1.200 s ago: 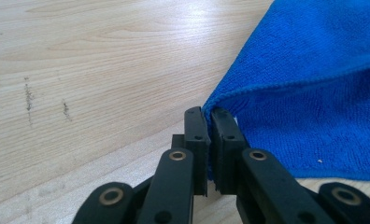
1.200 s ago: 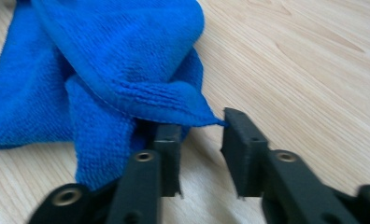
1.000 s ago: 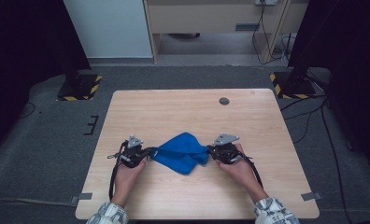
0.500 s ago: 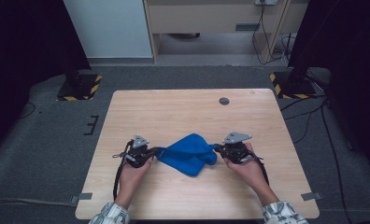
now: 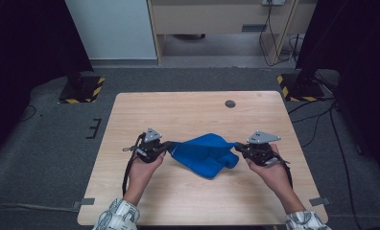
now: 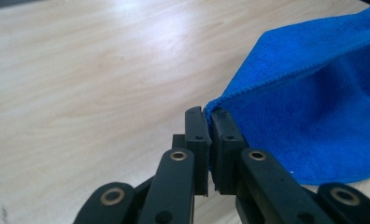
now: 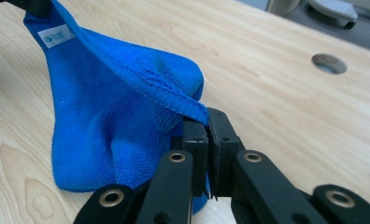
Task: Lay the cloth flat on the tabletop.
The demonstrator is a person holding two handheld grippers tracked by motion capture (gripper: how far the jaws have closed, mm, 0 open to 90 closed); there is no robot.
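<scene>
In the high view, two patterned sleeves enter from the near edge of the counter (image 5: 188, 201), one forearm at each side. The left gripper (image 5: 165, 146) sits in the person's left hand (image 5: 142, 165), with its grey three-cornered plate on top and a black cable looping down beside the wrist. The right gripper (image 5: 240, 147) sits in the right hand (image 5: 269, 167) and carries the same kind of plate.

Between the two grippers hangs the blue cloth (image 5: 205, 153). Each gripper grips one corner, and the upper edge of the cloth runs from one to the other. The bulk of the fabric sags below this edge in loose folds toward the near side of the counter; whether the lowest fold touches the wood cannot be told.

In the left gripper view, the jaws are closed together on a hemmed corner of the blue cloth (image 6: 314, 116), which spreads away to the right above the pale wood. In the right gripper view, the jaws are likewise clamped on a corner of the blue cloth (image 7: 113, 116). A small white label (image 7: 56, 36) is sewn near the far corner.

Farther out, a round hole (image 5: 230, 103) is cut into the counter near its far edge. Beyond the counter lies grey floor (image 5: 44, 143), with two black stand bases marked by yellow-and-black hazard stripes, one (image 5: 82, 90) at the left and one (image 5: 298, 88) at the right. A pale cabinet (image 5: 111, 28) stands at the back.
</scene>
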